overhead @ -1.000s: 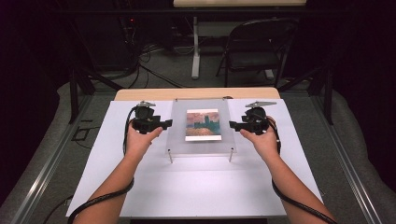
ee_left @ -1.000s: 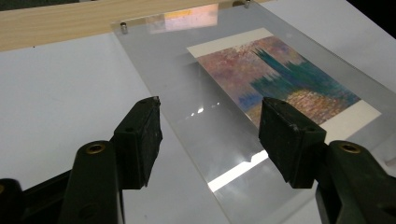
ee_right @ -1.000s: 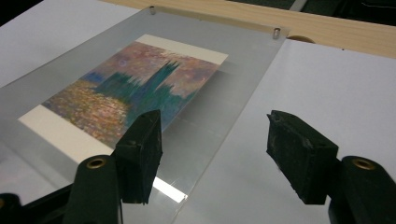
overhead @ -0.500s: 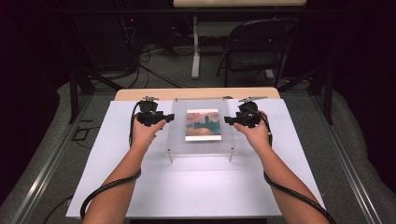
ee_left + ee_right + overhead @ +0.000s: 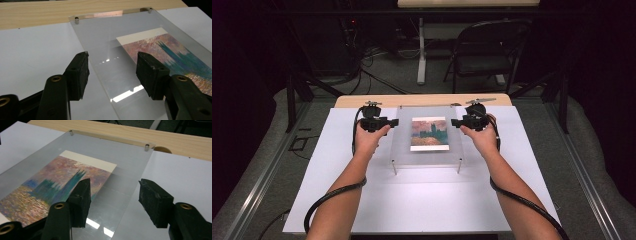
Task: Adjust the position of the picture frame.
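A clear acrylic frame (image 5: 404, 145) on small metal standoffs lies flat on the white sheet, with a painted landscape print (image 5: 429, 133) in it. My left gripper (image 5: 395, 122) is at the frame's left edge, and that edge (image 5: 100, 75) runs between its jaws. My left gripper (image 5: 112, 72) has just been closing but its pads stand clear of the acrylic. My right gripper (image 5: 454, 123) is at the frame's right edge. That gripper (image 5: 116, 197) straddles the edge (image 5: 130, 195), its jaws have just been closing too, and they are apart from the panel.
The white sheet (image 5: 422, 200) covers the table, with a wooden strip (image 5: 362, 100) bare at the back. A folding chair (image 5: 487, 55) and cables (image 5: 377, 75) are on the floor beyond. Each gripper's cable trails back along a forearm.
Both hands have moved inward from the sides to the frame's left and right edges. Both pairs of jaws have narrowed a little.
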